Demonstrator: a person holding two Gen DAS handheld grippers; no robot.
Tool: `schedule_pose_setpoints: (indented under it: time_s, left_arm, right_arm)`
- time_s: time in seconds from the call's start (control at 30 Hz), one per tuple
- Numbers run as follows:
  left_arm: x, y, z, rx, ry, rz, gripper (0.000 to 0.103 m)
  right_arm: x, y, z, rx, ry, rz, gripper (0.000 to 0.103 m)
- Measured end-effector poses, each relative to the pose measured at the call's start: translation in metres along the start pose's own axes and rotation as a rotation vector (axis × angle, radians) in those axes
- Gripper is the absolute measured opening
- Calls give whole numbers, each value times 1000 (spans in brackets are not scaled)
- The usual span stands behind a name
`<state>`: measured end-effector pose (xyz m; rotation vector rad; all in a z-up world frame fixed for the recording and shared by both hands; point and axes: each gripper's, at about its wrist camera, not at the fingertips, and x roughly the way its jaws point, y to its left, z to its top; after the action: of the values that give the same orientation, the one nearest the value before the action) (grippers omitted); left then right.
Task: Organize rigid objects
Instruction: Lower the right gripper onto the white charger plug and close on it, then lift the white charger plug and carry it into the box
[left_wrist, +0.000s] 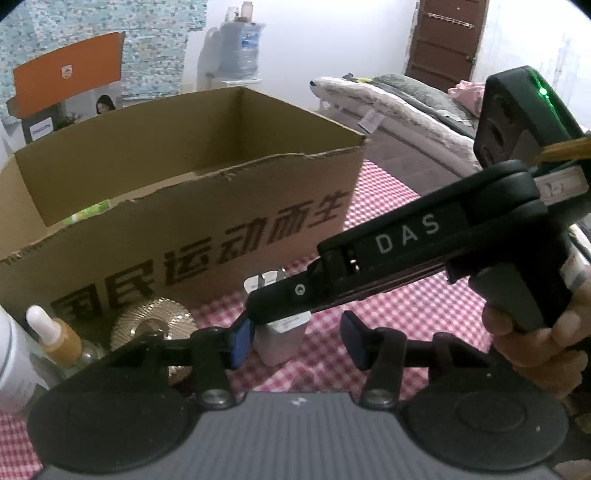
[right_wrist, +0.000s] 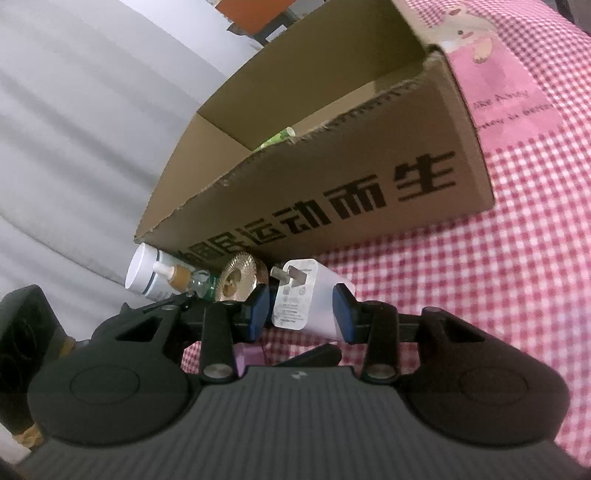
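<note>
One green thing (right_wrist: 279, 137) already lies in the box (right_wrist: 332, 173); I cannot tell what it is or whether more lies beneath it. The rest waits on the checked cloth (right_wrist: 480, 295) along the box's printed side: the charger (right_wrist: 301, 295), a gold disc (right_wrist: 240, 280), a dropper bottle (right_wrist: 181, 277) and a white tube (right_wrist: 146, 271), so I judge most of the sorting is left. The charger is the piece in hand, standing just in front of the box with its prongs toward it. My right tongs (right_wrist: 301, 312) have their blue pads against both of its sides, so I take it as gripped, though it does not look lifted yet. My left tongs (left_wrist: 295, 341) stand apart, with only the near pad (left_wrist: 240, 343) beside the charger (left_wrist: 280, 332) and the other well clear of it, so they hold nothing. Both tools slant down toward the cloth. From the left camera the right one (left_wrist: 280, 295) reaches in across the view from the right, its tip over the charger and my hand (left_wrist: 535, 343) wrapped round the grip. Next, I think, comes a lift over the torn rim.
</note>
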<state>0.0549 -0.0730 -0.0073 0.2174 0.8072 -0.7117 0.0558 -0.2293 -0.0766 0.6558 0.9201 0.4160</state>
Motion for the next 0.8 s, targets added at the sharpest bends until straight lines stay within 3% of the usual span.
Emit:
schedule_pose_setpoints:
  time_s: [0.4,0.8]
  left_arm:
    - [-11,-15,-17,-9,7,-65,52]
    - [5,-24,-16,56,38,30,43]
  right_arm:
    - [-22,-4,-25,45,-2,-11,38]
    - [-18,-12,-29,90,4,-11,43]
